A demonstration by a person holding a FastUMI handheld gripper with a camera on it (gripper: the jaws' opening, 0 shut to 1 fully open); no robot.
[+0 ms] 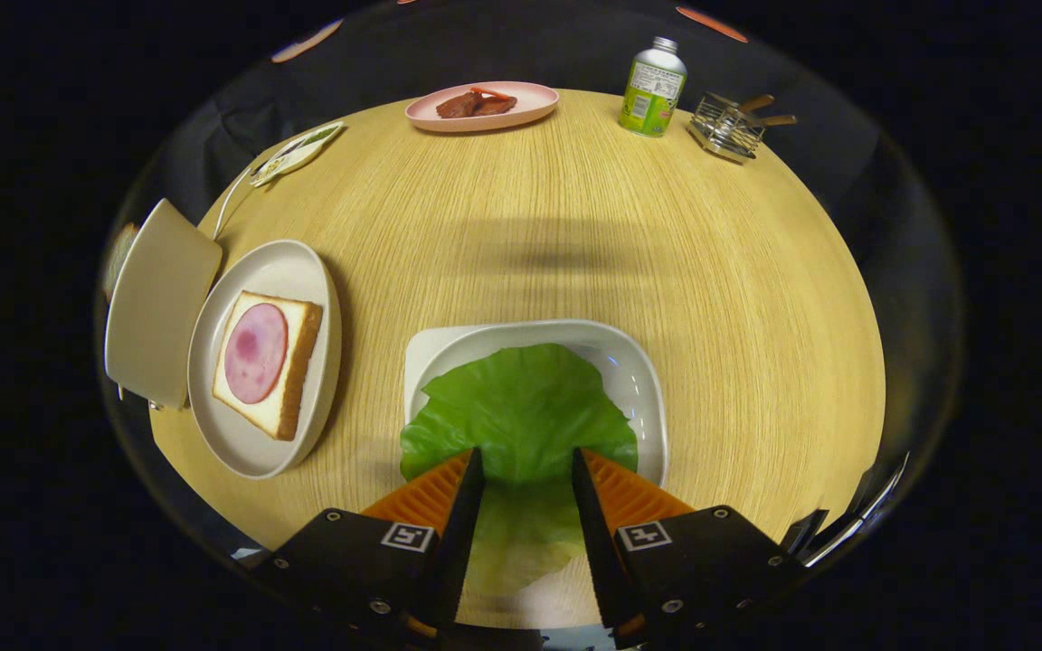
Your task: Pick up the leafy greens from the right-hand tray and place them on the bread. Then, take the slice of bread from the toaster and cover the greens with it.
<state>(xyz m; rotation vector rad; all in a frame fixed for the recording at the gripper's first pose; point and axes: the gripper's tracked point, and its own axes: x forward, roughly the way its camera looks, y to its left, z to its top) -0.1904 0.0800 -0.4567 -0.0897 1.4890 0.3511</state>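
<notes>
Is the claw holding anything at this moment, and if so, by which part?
Nothing is visibly held. The claw is open, its fingers either side of the near edge of the green leaf on the white tray, not pressing it.

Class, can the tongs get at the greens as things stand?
Probably yes. The tongs stand open with the greens lying between and just ahead of the fingers, and nothing sits on top of the leaf in its tray.

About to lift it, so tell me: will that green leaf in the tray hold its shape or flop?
Likely floppy: the leaf is thin, wavy-edged, draping over the tray rim. Probably light, and may tear if pinched hard. The open fingers straddle its near edge.
</notes>
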